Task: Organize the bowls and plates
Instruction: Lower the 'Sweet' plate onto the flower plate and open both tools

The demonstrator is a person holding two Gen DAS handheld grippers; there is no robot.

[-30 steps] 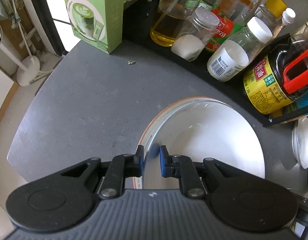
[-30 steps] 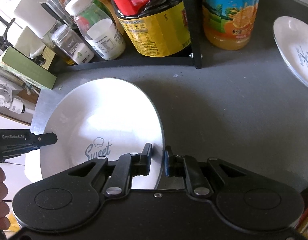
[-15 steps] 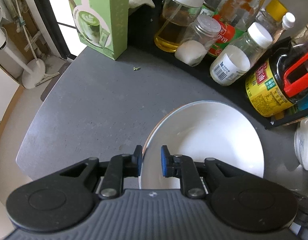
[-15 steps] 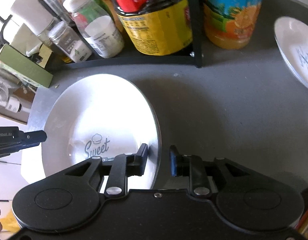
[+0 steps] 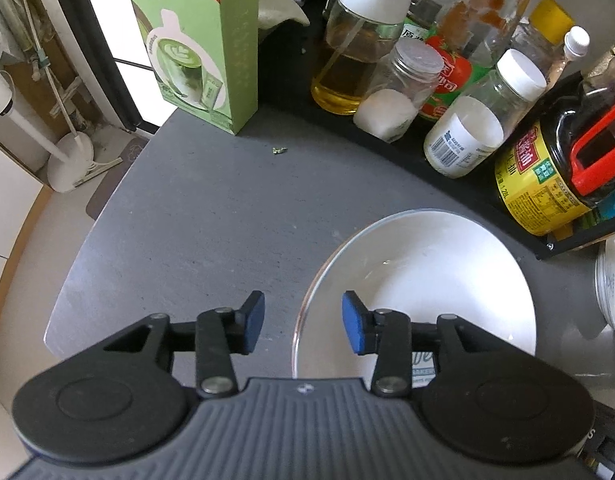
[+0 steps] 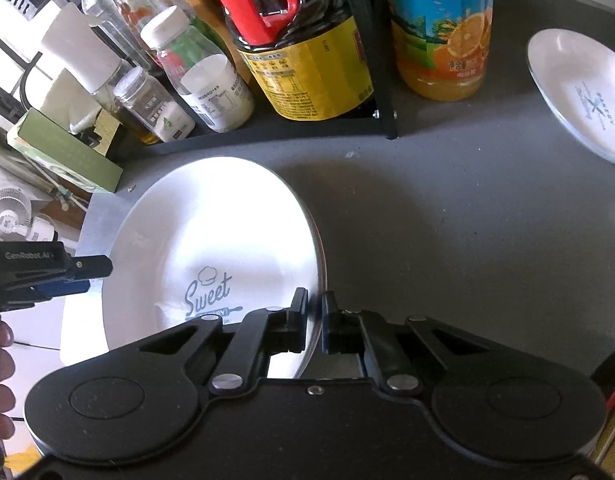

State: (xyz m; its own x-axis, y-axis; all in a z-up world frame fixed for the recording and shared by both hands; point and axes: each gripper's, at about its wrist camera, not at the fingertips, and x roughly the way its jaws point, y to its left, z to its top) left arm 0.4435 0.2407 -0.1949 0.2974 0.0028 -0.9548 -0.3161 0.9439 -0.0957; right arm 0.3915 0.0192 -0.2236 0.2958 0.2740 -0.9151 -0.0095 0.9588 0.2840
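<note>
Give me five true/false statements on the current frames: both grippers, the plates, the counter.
1. The left gripper is open. True.
2. The right gripper is wide open, clear of the big plate. False: it is shut on the plate's rim.
3. The big plate has "Sweet" printed on it. True.
4. A smaller plate is stacked on the big plate. False: it lies apart, on the counter near the orange juice bottle.
5. The green carton lies flat. False: it stands upright.
</note>
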